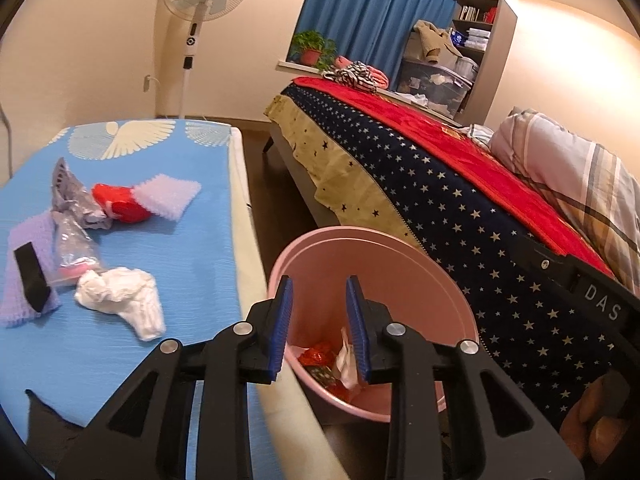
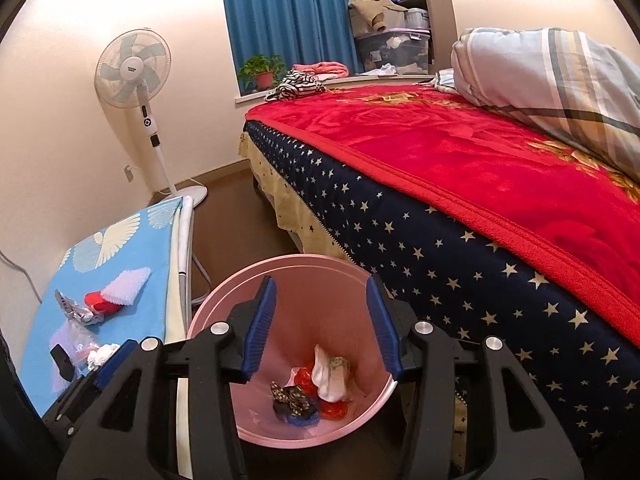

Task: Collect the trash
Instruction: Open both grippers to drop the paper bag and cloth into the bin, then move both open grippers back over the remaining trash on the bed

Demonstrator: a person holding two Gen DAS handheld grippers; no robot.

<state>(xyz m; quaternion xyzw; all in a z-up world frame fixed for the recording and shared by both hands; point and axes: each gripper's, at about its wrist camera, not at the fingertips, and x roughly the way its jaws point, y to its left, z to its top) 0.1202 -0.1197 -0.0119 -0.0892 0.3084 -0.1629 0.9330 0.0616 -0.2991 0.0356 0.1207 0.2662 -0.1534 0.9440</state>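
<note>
A pink bin (image 1: 400, 264) (image 2: 288, 276) stands on the floor between the blue table (image 1: 180, 240) and the bed (image 1: 460, 216). It holds white, red and dark scraps (image 2: 320, 384). My left gripper (image 1: 320, 328) is open and empty over the bin's near rim. My right gripper (image 2: 322, 328) is open and empty above the bin. On the table lie crumpled white paper (image 1: 120, 296), a red wrapper (image 1: 120, 202), a silver wrapper (image 1: 72, 196), a clear bag (image 1: 74, 248), lilac foam pieces (image 1: 168, 196) and a black strip (image 1: 32, 276).
The bed with a red blanket (image 2: 480, 160) and pillow (image 2: 560, 80) fills the right. A standing fan (image 1: 200, 20) is by the far wall. A plant (image 1: 312, 48) and clothes sit on the windowsill. Brown floor (image 1: 260, 168) runs between table and bed.
</note>
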